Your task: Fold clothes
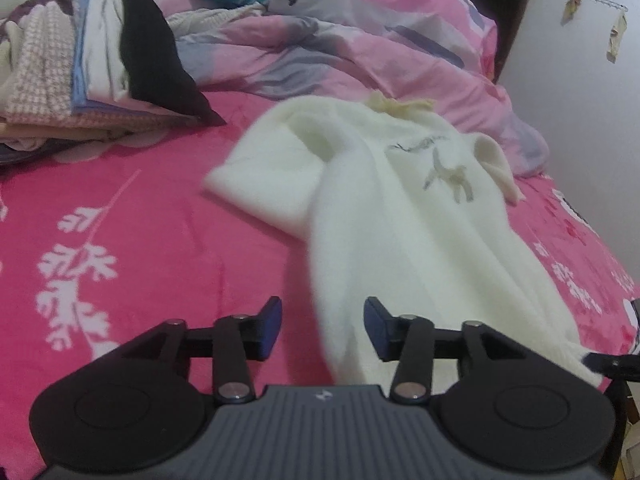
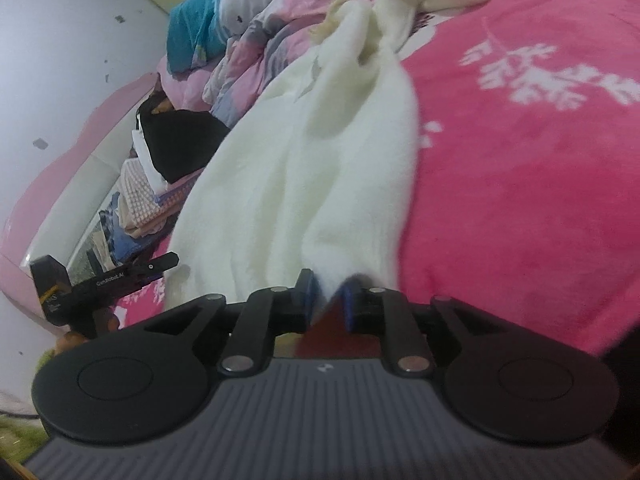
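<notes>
A cream white sweater (image 1: pixel 400 216) with a small grey animal print lies lengthwise on the pink floral bedsheet (image 1: pixel 140 240), one sleeve folded out to the left. My left gripper (image 1: pixel 323 328) stands open over the near hem; the cloth's edge runs between the pads, and neither pad presses on it. In the right wrist view, the sweater (image 2: pixel 304 168) narrows to a point between the blue pads of my right gripper (image 2: pixel 329 300), which is shut on a pinch of the hem. The left gripper (image 2: pixel 160 266) shows at the sweater's other hem corner.
A stack of folded clothes (image 1: pixel 80 68) topped by a black garment sits at the back left of the bed. A rumpled pink quilt (image 1: pixel 320 52) and a teal cloth lie behind the sweater. A white wall (image 1: pixel 580 100) borders the bed on the right.
</notes>
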Action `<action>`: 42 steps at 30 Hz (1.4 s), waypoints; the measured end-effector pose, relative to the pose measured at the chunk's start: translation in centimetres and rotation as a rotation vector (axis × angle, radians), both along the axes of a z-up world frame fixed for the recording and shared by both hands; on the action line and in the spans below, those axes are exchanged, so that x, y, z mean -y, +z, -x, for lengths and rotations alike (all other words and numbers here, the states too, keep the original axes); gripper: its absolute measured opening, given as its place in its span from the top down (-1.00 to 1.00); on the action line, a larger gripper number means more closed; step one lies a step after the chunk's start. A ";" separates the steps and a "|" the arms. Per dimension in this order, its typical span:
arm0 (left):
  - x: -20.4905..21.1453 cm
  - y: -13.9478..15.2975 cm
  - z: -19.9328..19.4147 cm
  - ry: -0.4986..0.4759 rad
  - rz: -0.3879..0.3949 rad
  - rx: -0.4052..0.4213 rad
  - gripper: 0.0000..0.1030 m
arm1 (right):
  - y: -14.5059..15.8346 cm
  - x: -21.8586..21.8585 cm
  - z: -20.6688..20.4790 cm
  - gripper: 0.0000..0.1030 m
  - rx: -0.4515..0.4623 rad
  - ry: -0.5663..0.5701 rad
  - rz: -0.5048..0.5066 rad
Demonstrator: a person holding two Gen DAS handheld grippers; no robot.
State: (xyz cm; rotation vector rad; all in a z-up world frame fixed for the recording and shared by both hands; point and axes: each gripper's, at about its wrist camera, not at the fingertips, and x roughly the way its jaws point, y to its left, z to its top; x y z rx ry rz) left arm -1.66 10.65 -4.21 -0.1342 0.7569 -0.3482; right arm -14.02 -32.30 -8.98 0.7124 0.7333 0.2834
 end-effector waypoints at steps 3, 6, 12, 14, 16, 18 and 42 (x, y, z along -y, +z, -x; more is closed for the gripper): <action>-0.4 0.3 -0.6 0.013 0.026 -0.003 -0.07 | 0.4 1.2 0.7 0.49 0.004 -0.039 -0.007; -0.5 0.5 -1.6 0.019 0.070 -0.016 -0.16 | 1.4 3.0 1.5 0.21 0.034 -0.112 0.019; 0.1 0.5 -5.1 0.020 0.190 -0.062 -0.32 | 1.6 6.7 -0.4 0.08 0.077 -0.199 -0.039; 0.5 0.2 -6.8 0.009 0.239 -0.099 -0.38 | 0.9 7.5 -2.7 0.04 0.070 -0.199 -0.068; 0.6 -0.3 -8.4 0.007 0.282 -0.137 -0.38 | 0.0 7.9 -5.6 0.03 0.052 -0.192 -0.115; 0.7 -1.1 -10.0 0.017 0.322 -0.174 -0.38 | -1.3 8.4 -8.5 0.03 0.011 -0.181 -0.176; 1.3 -3.6 -16.8 0.057 0.475 -0.258 -0.58 | -5.4 7.3 -34.5 0.20 -0.053 -0.054 -0.337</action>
